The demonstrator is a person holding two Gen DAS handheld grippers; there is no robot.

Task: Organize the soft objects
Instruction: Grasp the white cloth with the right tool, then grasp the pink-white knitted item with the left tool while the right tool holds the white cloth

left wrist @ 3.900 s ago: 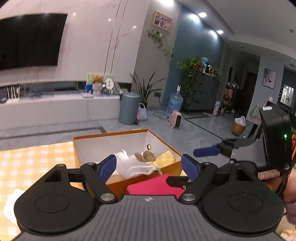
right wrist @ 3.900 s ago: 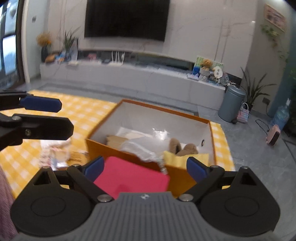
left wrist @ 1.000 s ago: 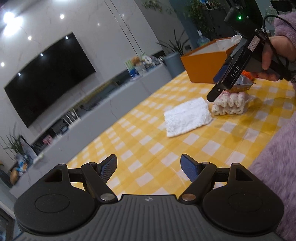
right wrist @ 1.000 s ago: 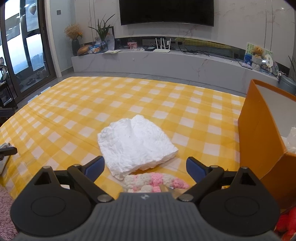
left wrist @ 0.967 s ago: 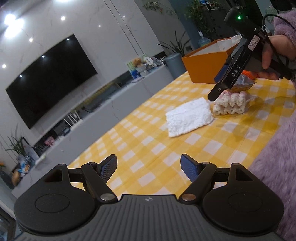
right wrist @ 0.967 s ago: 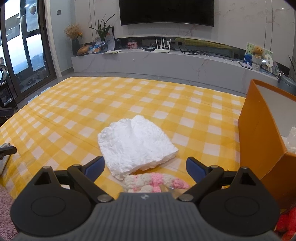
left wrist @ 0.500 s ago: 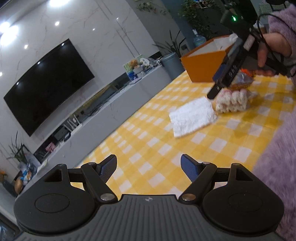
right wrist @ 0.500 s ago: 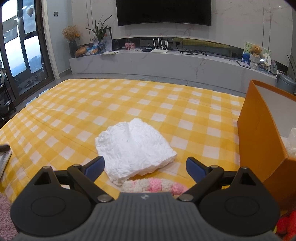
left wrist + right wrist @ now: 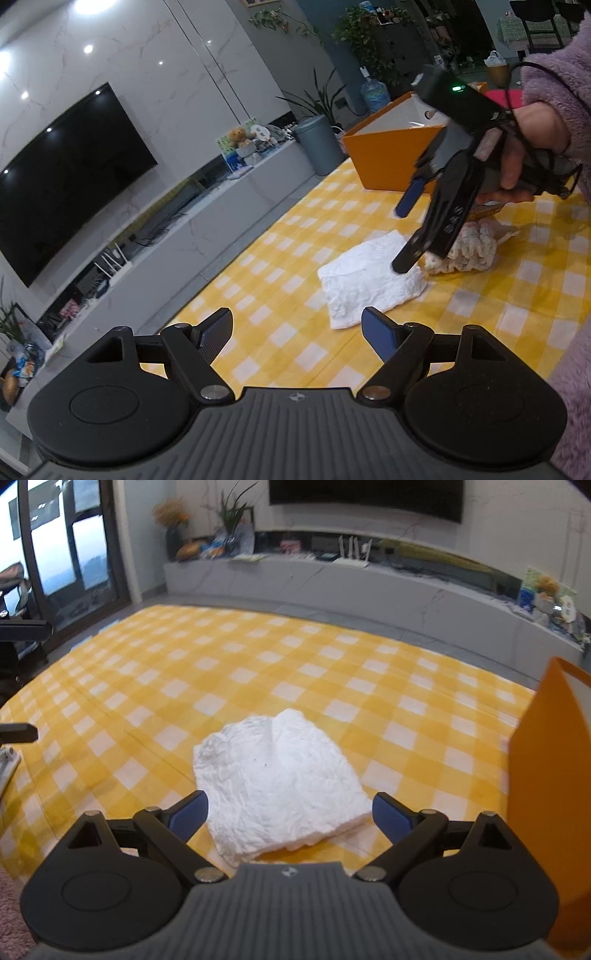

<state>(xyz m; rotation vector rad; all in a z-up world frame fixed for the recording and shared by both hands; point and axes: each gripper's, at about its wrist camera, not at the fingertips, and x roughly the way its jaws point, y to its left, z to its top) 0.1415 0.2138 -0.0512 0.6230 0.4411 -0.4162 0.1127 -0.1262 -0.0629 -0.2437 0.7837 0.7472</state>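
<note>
Two grippers spread, empty. Right gripper (image 9: 288, 812) hovers right over folded white cloth (image 9: 277, 779) on checked tablecloth (image 9: 258, 664), cloth straight ahead between my fingers; left gripper (image 9: 297, 330) well back. Orange box (image 9: 546, 775) at right

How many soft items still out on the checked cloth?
2: white cloth mid-table below the right gripper; pink-white fluffy bundle just behind it, partly hidden. More may sit behind the hand.

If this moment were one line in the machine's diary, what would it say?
right gripper: open, over white cloth | left gripper: open, holding nothing | pink-white fluffy bundle: on tablecloth | orange box: open
</note>
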